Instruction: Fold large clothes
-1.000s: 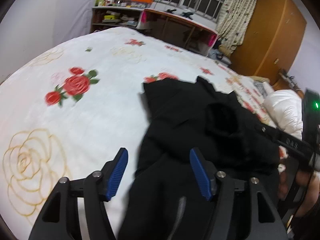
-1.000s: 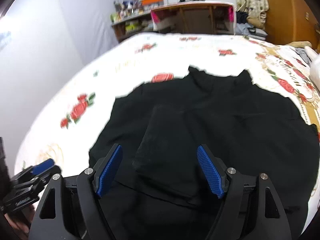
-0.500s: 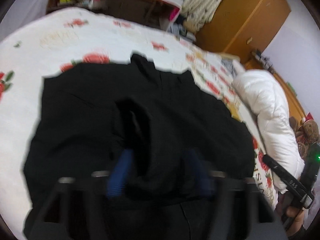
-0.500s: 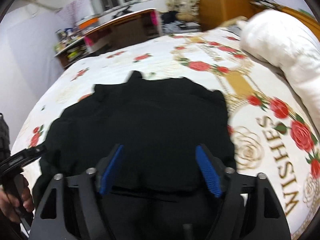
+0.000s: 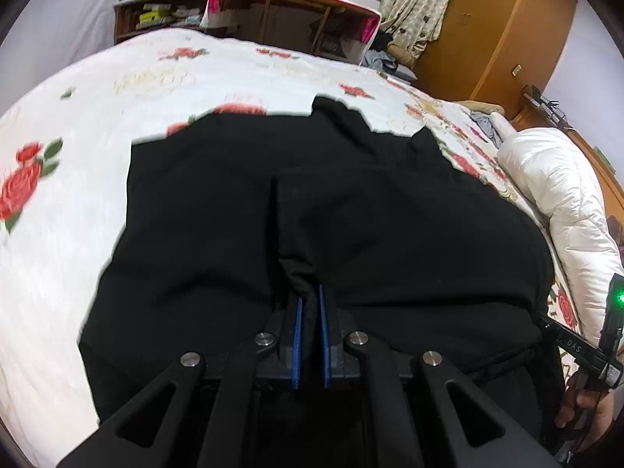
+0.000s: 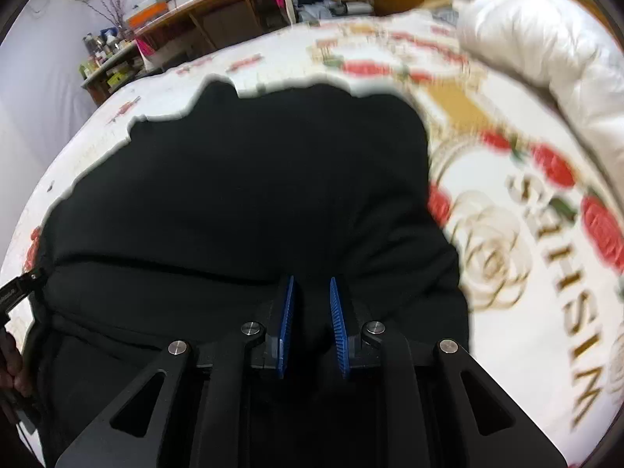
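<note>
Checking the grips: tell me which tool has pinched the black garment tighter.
The left tool: its blue pads nearly meet on the black garment. The right tool, just closing on cloth, shows a wider gap.

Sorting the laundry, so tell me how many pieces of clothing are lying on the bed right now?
1 for certain: a black garment spread across the rose-print bedspread, with both grippers at its near edge. The white padded bundle by the bed's side may be a jacket or bedding; I cannot tell.
</note>
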